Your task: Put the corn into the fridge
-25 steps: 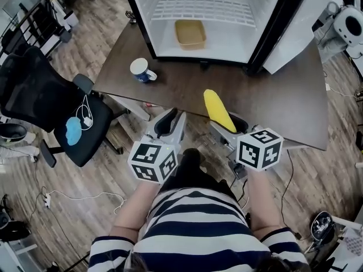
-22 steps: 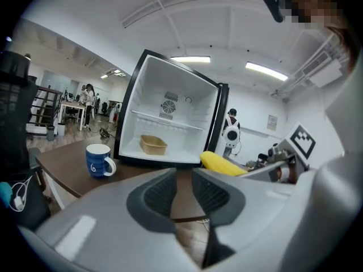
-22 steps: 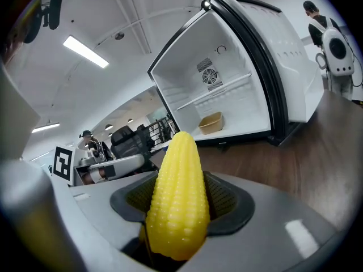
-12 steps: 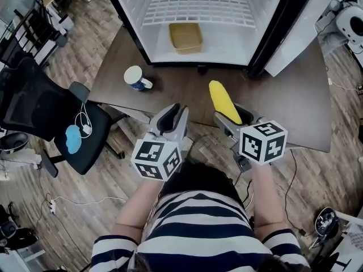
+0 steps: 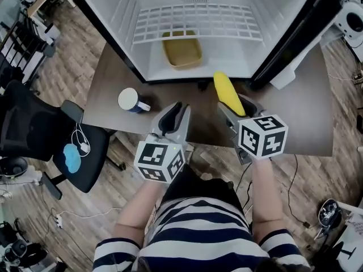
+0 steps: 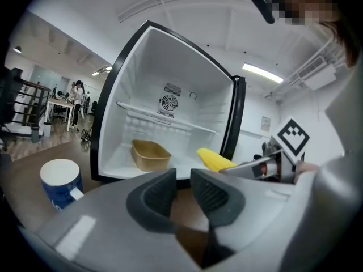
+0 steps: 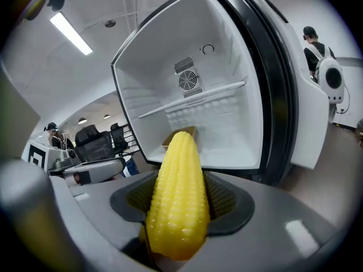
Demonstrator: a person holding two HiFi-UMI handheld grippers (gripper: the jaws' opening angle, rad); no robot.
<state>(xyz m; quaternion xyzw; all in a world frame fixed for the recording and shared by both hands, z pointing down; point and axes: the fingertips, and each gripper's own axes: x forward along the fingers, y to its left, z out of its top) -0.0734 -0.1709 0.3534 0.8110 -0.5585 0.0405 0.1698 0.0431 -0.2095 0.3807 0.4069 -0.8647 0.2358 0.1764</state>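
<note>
A yellow corn cob (image 5: 228,93) (image 7: 177,194) sticks out forward from my right gripper (image 5: 235,107), whose jaws are shut on it. The cob's tip reaches the front lip of the open white fridge (image 5: 170,38) (image 7: 227,95). The corn (image 6: 213,159) also shows at the right of the left gripper view. My left gripper (image 5: 174,117) (image 6: 182,192) hovers above the brown table (image 5: 295,112) to the left of the right one, jaws nearly together with nothing between them.
A tan tray (image 5: 182,49) (image 6: 150,153) lies on the fridge floor under a wire shelf (image 5: 195,21). A blue and white mug (image 5: 131,100) (image 6: 59,179) stands on the table at left. The fridge door (image 5: 300,33) hangs open at right. A black office chair (image 5: 39,135) is left of the table.
Both grippers have moved forward toward the fridge. The corn's tip went from over the table's near edge to the fridge's front lip. The fridge looms larger in the head view.
</note>
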